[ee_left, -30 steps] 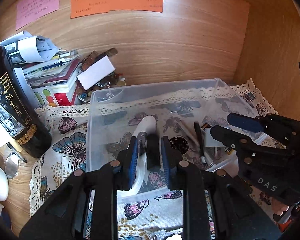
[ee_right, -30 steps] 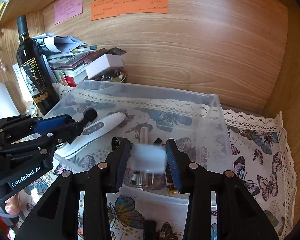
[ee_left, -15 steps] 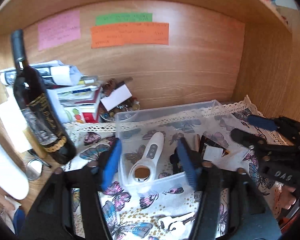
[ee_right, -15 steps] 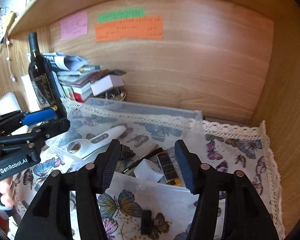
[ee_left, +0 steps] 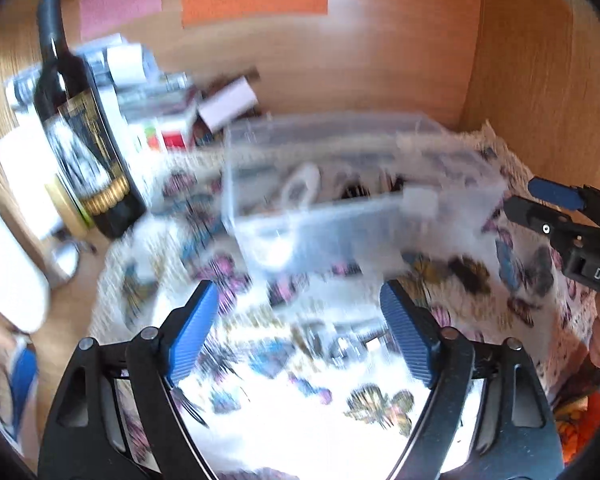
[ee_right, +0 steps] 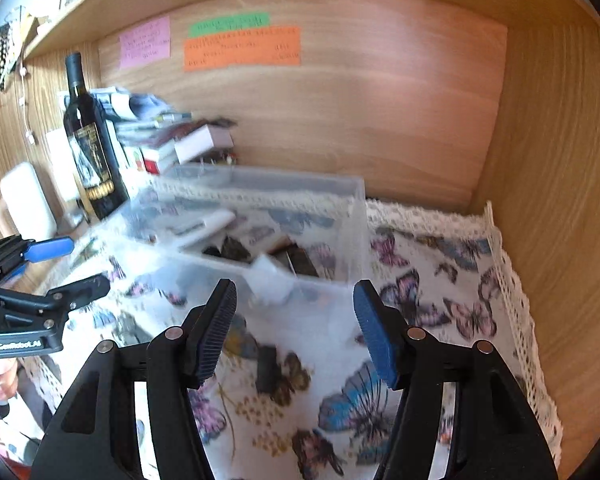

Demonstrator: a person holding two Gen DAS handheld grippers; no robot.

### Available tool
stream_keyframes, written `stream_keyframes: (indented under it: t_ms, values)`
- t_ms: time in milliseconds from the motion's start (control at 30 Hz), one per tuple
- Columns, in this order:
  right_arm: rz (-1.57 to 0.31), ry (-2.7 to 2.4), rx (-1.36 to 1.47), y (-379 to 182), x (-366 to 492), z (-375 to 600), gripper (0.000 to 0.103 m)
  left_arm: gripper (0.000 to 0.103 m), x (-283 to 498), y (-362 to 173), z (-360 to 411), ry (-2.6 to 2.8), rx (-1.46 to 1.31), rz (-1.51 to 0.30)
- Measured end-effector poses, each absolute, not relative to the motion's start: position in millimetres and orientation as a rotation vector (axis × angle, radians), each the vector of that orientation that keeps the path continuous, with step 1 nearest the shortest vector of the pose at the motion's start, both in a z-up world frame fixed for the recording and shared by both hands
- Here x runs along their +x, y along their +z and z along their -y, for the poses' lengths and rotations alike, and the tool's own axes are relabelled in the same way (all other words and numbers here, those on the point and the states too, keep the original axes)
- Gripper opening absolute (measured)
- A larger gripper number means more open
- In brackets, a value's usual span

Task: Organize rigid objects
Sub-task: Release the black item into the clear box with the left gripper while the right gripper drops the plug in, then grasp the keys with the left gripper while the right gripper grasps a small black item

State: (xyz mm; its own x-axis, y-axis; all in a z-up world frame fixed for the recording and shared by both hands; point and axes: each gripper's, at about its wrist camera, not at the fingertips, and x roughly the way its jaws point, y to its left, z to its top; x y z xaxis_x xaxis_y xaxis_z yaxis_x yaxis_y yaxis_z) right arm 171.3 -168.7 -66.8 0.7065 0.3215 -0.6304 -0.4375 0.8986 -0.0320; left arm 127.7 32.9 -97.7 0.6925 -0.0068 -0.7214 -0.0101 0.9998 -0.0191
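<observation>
Tongs status first: my left tongs (ee_left: 300, 332) spread wide, nothing between pads; my right tongs (ee_right: 296, 328) likewise wide apart, holding nothing. Clear plastic bin (ee_right: 352, 200) sits just ahead of both, on butterfly cloth (ee_right: 440, 280). Inside bin I see white handheld device (ee_right: 216, 222), dark items, small white block (ee_right: 268, 270) near front wall. Small dark piece (ee_right: 266, 368) on cloth between right tongs, probably clip; left view too blurred to confirm. Wine bottle (ee_right: 88, 140) far left of bin.
</observation>
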Motion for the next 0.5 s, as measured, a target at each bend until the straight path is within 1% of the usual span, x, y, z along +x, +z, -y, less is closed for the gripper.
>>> stream_keyframes:
  t_ms: [100,233,400,500]
  values:
    - [-0.704,0.422,-0.181,-79,171,174,0.058,0.086,126,-111,-25,0.013,-0.033,-0.847]
    - [-0.75,0.438,-0.165,-91,171,178,0.058,0.086,131,-126,-13,0.037,-0.044,-0.89]
    - [-0.775,0.466,-0.176,-102,169,177,0.058,0.087,143,-142,-5,0.048,-0.078,-0.952]
    - [-0.791,0.49,-0.17,-107,170,176,0.058,0.089,148,-148,-1,0.064,-0.072,-0.979]
